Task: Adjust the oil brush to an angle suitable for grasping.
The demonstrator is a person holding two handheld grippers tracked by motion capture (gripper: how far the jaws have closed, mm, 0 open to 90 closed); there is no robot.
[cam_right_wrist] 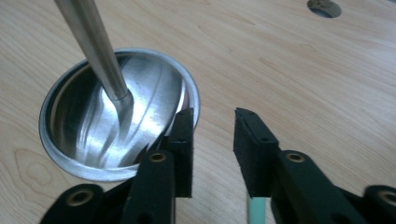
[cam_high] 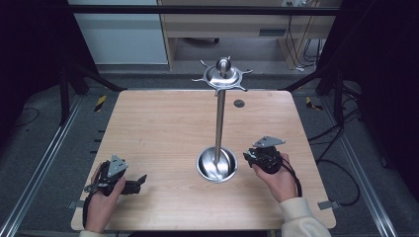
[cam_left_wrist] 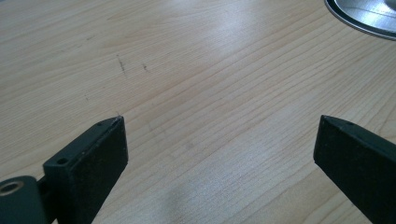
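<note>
Steel gleams at the middle of the pale wooden table (cam_high: 163, 128): a polished metal stand (cam_high: 220, 123) with a round, shallow dish base (cam_high: 216, 165), a slim upright pole and a flat crown of short hooks topped by a ball knob (cam_high: 223, 64). In the high view the base sits on the near half of the table, between the two hands, and the pole rises straight up from its centre.

The right gripper (cam_high: 253, 157), held in the person's right hand (cam_high: 279, 180) with a cream sleeve behind it, hovers just beside the right rim of the dish. In the right gripper view (cam_right_wrist: 212, 128) its two black jaws stand a narrow gap apart with nothing between them; the left one of the pair crosses in front of the dish's rim (cam_right_wrist: 119, 112), though whether it touches the metal cannot be told. The pole meets the bowl's floor just ahead of that jaw, and a small dark round hole (cam_right_wrist: 324, 7) in the tabletop shows far beyond.

The left gripper (cam_high: 141, 180) lies low near the table's front left corner, well apart from the stand, gripped by the left hand (cam_high: 104, 195). In the left gripper view (cam_left_wrist: 219, 140) its jaws are spread wide over bare wood grain with nothing held, and the edge of the dish (cam_left_wrist: 364, 16) shows at the upper right corner.
</note>
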